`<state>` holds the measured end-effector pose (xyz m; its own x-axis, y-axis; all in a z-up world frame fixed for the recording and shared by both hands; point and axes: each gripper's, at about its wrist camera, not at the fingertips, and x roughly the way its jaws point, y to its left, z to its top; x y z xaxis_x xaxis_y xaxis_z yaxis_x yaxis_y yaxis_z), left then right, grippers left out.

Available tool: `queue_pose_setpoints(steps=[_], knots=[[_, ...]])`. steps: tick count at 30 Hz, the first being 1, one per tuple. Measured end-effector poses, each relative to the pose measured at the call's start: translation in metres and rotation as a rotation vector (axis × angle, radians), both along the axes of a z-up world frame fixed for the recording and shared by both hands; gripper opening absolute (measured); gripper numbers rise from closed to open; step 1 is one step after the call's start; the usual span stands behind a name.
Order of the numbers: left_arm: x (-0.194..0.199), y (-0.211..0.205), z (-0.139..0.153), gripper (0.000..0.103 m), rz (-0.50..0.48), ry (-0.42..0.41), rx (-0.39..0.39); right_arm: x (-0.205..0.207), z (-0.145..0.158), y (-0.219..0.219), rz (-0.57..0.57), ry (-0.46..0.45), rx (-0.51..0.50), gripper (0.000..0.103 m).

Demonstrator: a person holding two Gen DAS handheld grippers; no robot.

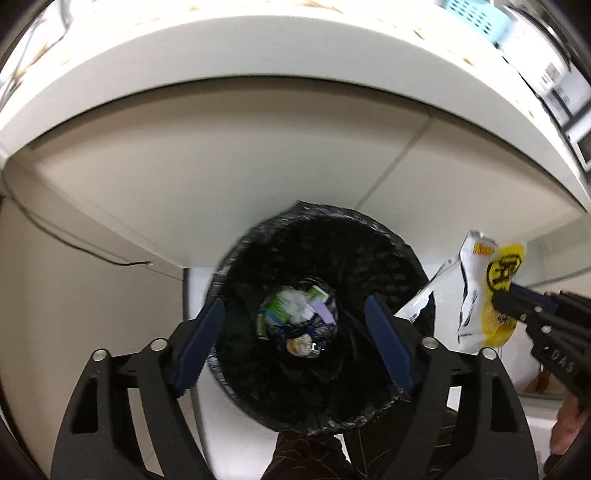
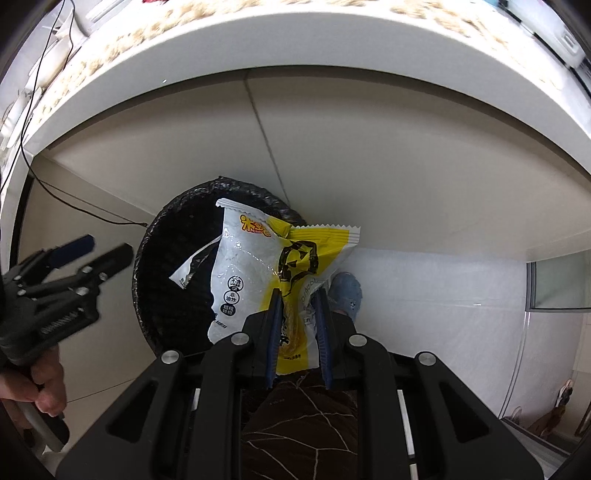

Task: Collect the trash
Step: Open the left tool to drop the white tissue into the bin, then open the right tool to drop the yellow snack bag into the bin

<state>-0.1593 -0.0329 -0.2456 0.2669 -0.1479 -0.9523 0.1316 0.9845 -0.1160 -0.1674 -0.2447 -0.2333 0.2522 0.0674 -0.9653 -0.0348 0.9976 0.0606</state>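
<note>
A round bin with a black liner [image 1: 369, 251] stands on the floor under a white counter; several pieces of trash [image 1: 295, 317] lie at its bottom. My left gripper [image 1: 293, 314] is open and empty, held above the bin mouth. My right gripper [image 2: 298, 295] is shut on a white and yellow snack wrapper [image 2: 251, 266] and holds it beside the bin's right rim [image 2: 177, 206]. The wrapper also shows in the left wrist view [image 1: 484, 291], right of the bin, with the right gripper [image 1: 517, 299] on it. The left gripper [image 2: 99, 251] shows open in the right wrist view.
The white counter edge [image 1: 258, 62] overhangs the bin, with cabinet fronts [image 2: 406, 155] below it. A thin black cable [image 2: 92, 210] hangs at the left. A blue basket [image 1: 476, 18] sits on the counter. My leg [image 2: 303, 424] and blue shoe [image 2: 347, 291] are below the grippers.
</note>
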Motion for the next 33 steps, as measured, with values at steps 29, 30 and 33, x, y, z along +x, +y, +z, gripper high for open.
queue_pose_setpoints(steps=[29,30,33], knots=[[-0.011,0.068,0.016,0.097,0.122,-0.023,-0.002,0.023,-0.045,0.075,0.162,0.052,-0.068,0.022],[-0.011,0.069,0.016,0.097,0.123,-0.022,-0.002,0.023,-0.046,0.074,0.16,0.052,-0.069,0.023],[-0.01,0.068,0.013,0.097,0.122,-0.021,-0.001,0.023,-0.049,0.075,0.15,0.048,-0.069,0.025]])
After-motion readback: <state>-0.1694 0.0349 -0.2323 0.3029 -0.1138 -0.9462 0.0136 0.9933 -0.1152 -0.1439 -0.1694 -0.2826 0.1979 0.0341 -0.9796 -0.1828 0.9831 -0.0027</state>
